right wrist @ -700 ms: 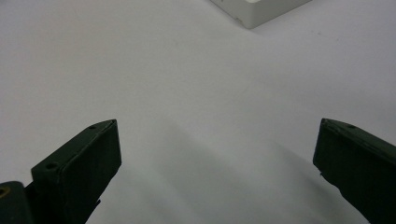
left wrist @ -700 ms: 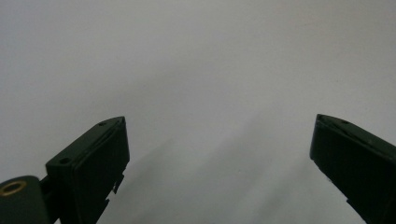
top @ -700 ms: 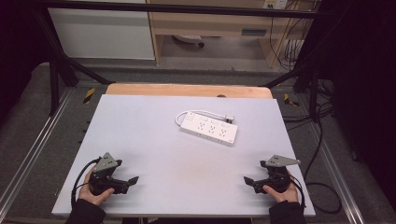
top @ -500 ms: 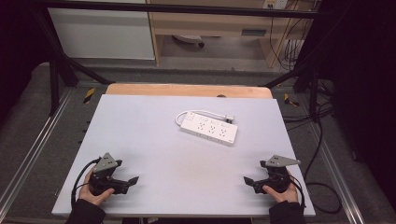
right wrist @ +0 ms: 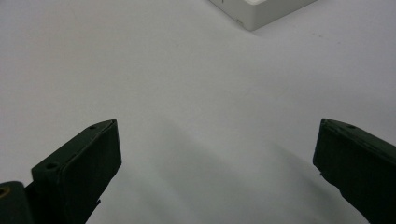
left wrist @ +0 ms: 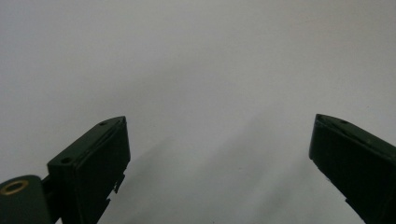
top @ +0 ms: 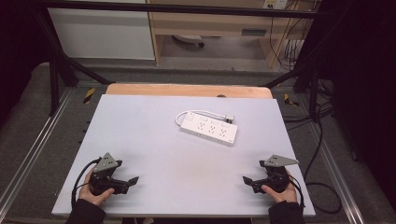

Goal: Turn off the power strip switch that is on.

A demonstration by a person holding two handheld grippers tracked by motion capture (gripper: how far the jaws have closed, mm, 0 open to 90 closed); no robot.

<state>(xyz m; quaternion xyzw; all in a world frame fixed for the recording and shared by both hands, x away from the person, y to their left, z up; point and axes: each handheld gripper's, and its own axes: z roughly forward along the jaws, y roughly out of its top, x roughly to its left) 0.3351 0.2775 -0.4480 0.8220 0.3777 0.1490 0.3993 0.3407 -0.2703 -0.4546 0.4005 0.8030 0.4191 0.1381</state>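
Observation:
A white power strip (top: 209, 128) lies right of the middle of the pale grey table (top: 154, 126), its white cord looped at the far side. My left gripper (top: 132, 182) rests near the front left corner, held in a hand, jaws wide apart over bare table (left wrist: 219, 126). Near the front right corner sits my right gripper (top: 246, 181), also in a hand, open with nothing between its jaws (right wrist: 217, 128). A corner of the power strip (right wrist: 261, 10) shows at the top of the right gripper view.
A wooden strip (top: 187, 90) edges the table's far side. Black frame posts (top: 56, 70) and metal rails flank the table. Cables (top: 322, 140) hang off the right side, and cabinets stand beyond the far edge.

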